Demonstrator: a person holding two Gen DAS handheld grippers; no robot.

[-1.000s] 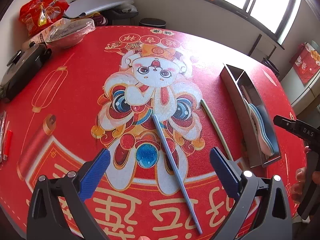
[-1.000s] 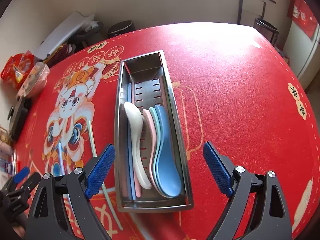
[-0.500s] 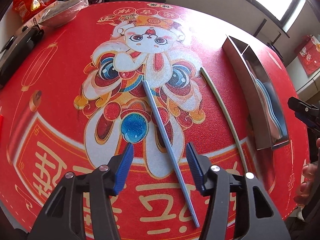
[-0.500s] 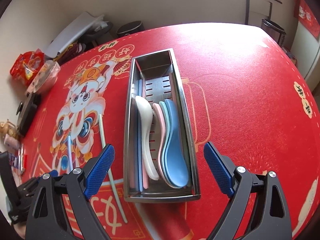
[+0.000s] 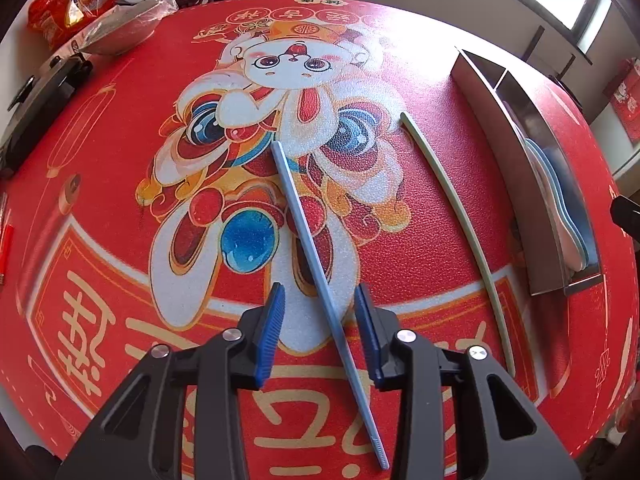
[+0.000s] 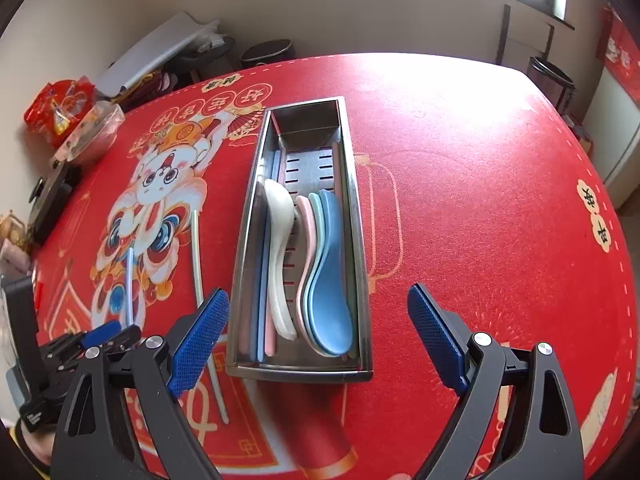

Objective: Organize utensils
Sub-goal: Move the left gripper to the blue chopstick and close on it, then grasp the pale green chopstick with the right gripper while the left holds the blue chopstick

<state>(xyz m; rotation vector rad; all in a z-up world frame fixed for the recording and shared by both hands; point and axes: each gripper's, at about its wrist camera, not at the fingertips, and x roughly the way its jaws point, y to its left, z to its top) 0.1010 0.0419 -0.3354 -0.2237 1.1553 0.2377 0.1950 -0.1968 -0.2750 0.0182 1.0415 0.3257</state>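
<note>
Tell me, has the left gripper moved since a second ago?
Yes. The left gripper has come down toward the red tablecloth, and its jaws have just been closing around the blue chopstick, which lies between them, not yet pinched.

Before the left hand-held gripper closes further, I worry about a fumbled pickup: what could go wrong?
The left hand-held gripper, jaws just closing, straddles the blue chopstick without pressing it.

1. The chopstick crosses the gap diagonally, near the right pad, so it may twist or skid.
2. The grip point sits toward its near end, so the far end may droop.
3. It lies flat on the red mat, so the pads might close above it.
</note>
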